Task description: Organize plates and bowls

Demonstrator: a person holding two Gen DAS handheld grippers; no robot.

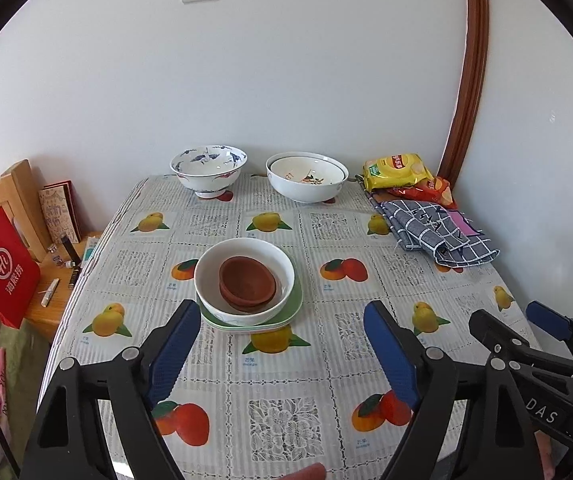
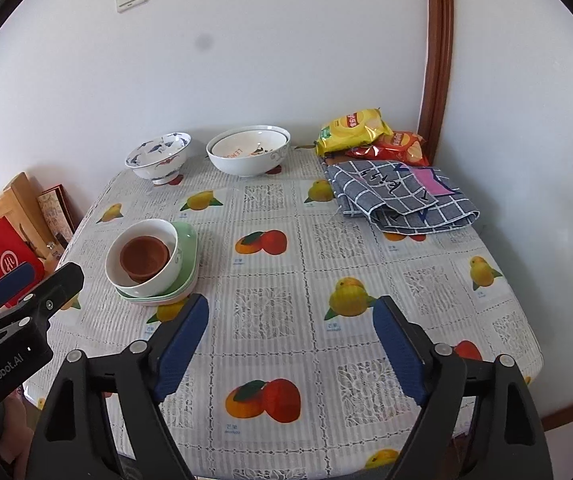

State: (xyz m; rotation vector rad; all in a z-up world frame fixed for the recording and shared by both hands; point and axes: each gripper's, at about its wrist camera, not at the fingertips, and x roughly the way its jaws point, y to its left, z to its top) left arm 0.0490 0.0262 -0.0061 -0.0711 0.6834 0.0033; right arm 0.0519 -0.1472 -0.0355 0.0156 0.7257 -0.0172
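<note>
Left claw [image 1: 282,344] and right claw [image 2: 290,338], both spread wide and empty above the counter [image 2: 366,280]; brown bowls [image 1: 247,283] nested in white bowl [image 1: 245,280] on green plates [image 1: 294,304], mid-counter; patterned bowl [image 1: 208,169] and large white bowl [image 1: 306,176] at far edge.

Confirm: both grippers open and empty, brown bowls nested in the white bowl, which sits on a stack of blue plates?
Not quite: the plates are green, not blue, clearest in the right wrist view. The rest holds: left gripper and right gripper are open and empty, and the brown bowls sit nested in the white bowl.
</note>
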